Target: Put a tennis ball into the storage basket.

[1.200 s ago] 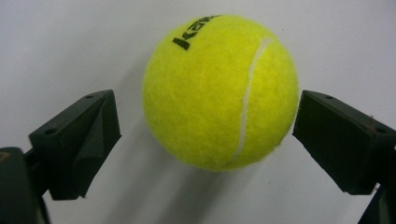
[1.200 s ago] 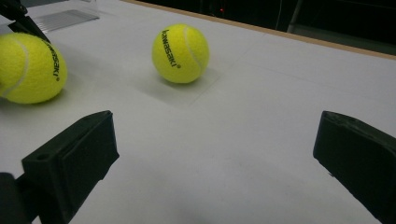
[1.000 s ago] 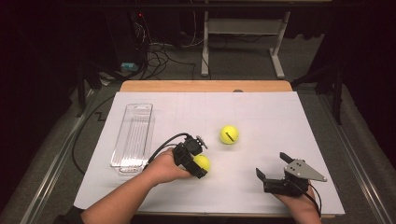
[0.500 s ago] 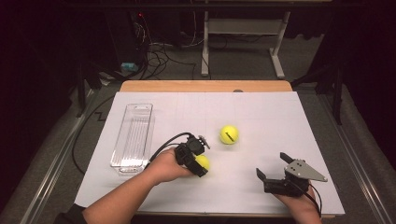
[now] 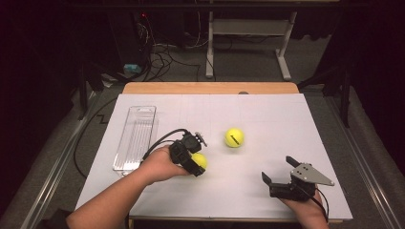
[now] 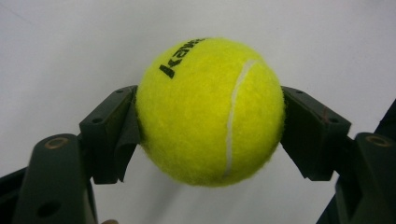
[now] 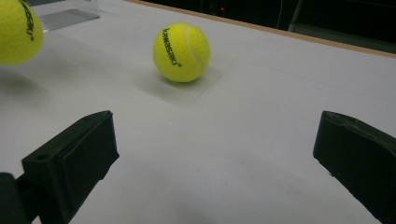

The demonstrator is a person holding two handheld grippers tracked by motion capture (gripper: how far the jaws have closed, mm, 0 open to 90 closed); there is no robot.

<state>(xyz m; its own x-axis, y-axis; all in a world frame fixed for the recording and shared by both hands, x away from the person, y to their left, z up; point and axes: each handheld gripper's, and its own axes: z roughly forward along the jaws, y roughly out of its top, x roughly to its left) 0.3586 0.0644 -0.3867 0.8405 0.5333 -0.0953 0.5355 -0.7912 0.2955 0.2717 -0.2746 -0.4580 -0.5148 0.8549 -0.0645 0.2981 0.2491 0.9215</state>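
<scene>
Up close, left gripper (image 6: 205,135) jaws clamp logo-marked tennis ball (image 6: 210,112).

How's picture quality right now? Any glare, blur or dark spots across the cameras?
High view: white table cover evenly lit, surroundings dark. Left gripper view: held tennis ball sharp, no glare. Right gripper view: loose tennis ball crisp with a soft shadow, the near tongs slightly soft.

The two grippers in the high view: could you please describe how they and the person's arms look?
Both are black, blocky two-jaw tools. The left gripper trails a black cable that loops back over the paper. The right gripper carries a grey three-cornered plate on top, with a thin cable at the wrist. Both forearms are bare, with no sleeves showing. The jaws have flat black pads and small bolt holes.
</scene>
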